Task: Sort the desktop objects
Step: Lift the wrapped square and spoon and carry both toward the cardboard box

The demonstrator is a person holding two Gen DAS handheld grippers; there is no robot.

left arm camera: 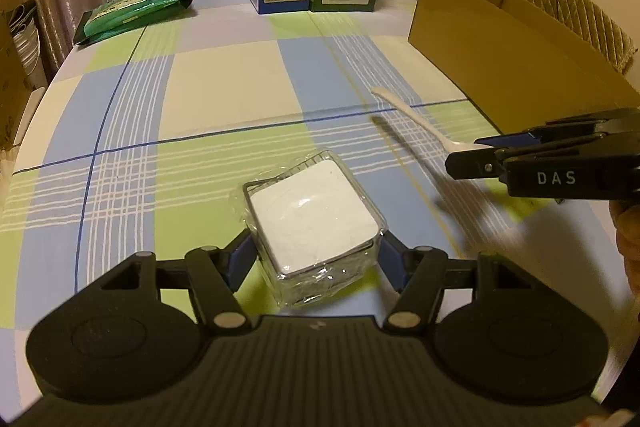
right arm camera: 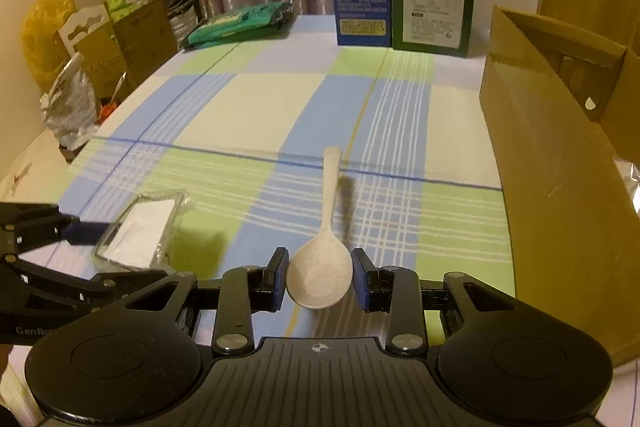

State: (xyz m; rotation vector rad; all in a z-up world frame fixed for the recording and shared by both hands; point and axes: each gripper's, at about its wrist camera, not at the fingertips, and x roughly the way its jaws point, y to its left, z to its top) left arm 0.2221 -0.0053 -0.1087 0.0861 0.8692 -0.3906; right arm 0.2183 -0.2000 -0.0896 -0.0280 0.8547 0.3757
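"DAS" on the right tool [left arm camera: 480,157] — "GenRo…", seemingly, on the left tool [right arm camera: 86,247].
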